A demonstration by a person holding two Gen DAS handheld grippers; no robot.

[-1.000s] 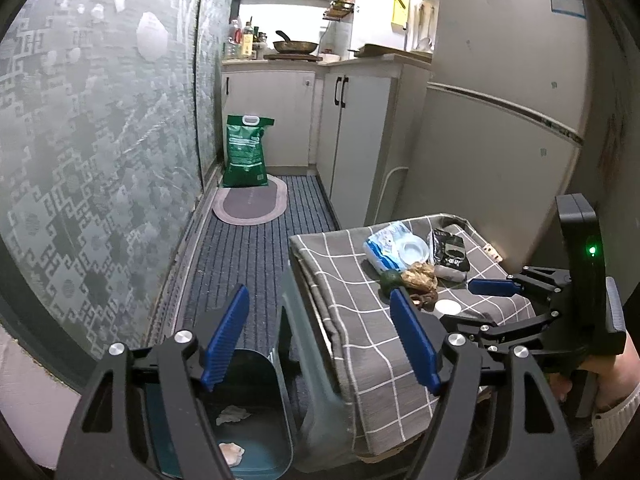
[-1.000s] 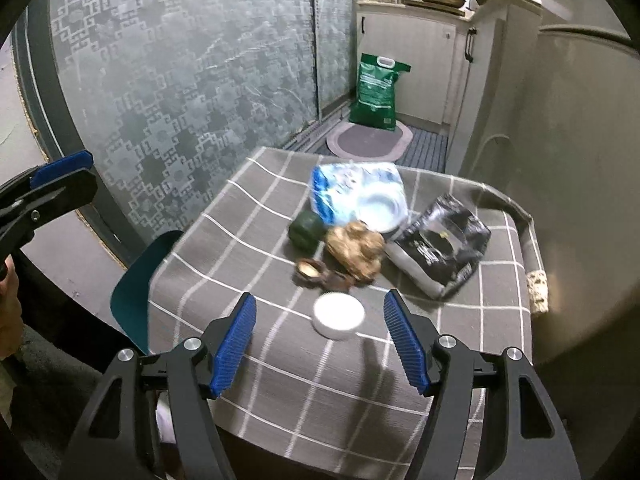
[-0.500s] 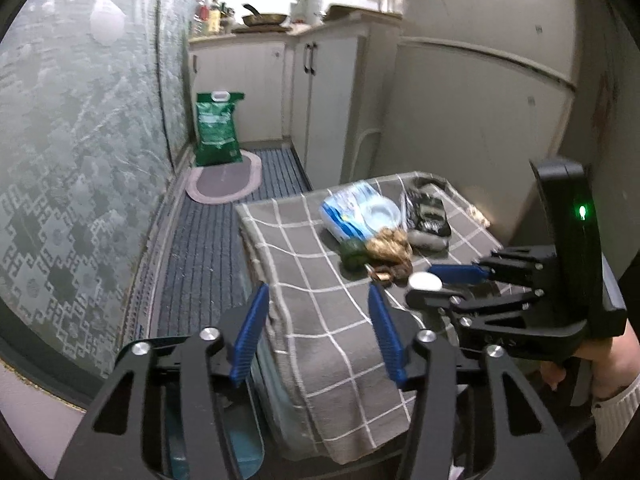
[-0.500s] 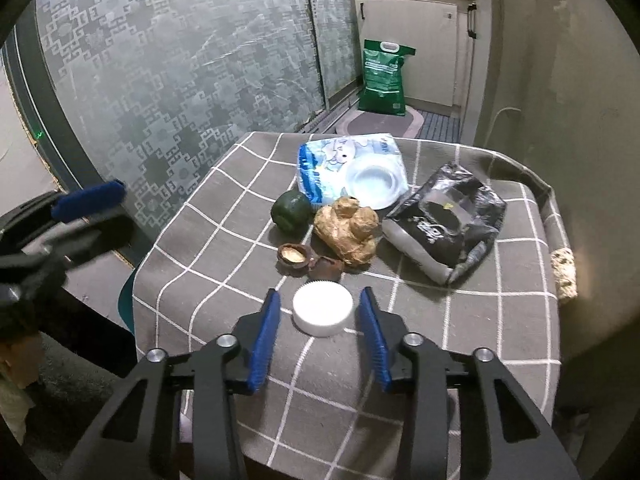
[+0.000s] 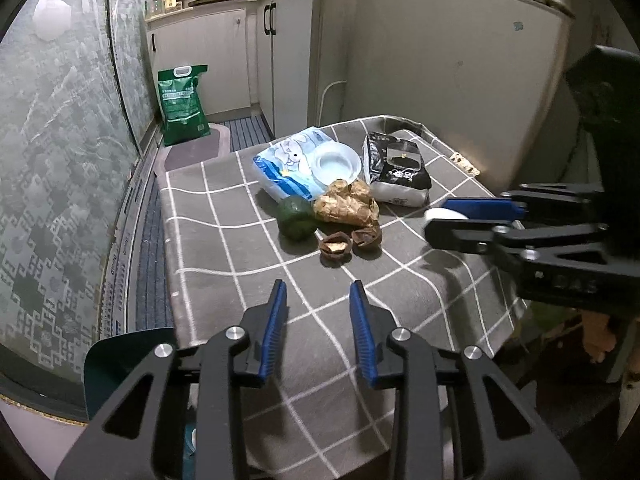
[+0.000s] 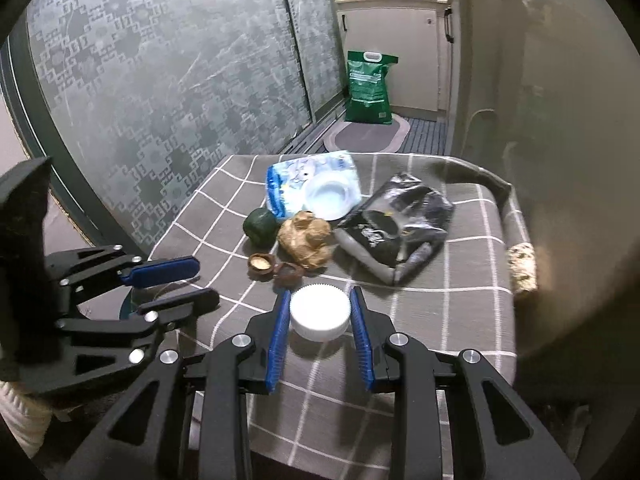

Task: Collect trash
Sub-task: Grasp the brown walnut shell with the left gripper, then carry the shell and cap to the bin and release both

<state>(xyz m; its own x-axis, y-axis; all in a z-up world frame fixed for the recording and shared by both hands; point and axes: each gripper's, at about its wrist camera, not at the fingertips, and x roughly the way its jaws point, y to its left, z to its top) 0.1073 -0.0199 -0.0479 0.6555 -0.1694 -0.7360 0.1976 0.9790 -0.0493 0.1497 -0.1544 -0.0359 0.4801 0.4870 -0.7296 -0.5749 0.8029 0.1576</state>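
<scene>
1. Grey checked cloth covers the surface [image 6: 440, 312], and the trash lies clustered toward its far half.
2. Nearest the right gripper [image 6: 319, 312] sits a white ribbed round plastic cap [image 6: 320, 312] — its blue pads press against both sides of the cap, pinching it on the cloth.
3. Just beyond the cap lie two brown nut-shell halves [image 6: 262, 264], a crumpled tan paper wad [image 6: 306, 236] and a dark green round fruit [image 6: 260, 226], all close together.
4. Behind them a blue-and-white plastic wipes pack [image 6: 296, 178] carries a clear round plastic lid [image 6: 330, 196]; a black crinkled foil bag [image 6: 396, 224] rests just to the right.
5. Left gripper [image 5: 318, 328] hovers over the near edge of the cloth, fingers moderately spread with nothing between them.
6. Dark teal bin [image 5: 120, 364] shows below the surface's left corner — only part of its rim is visible.
</scene>
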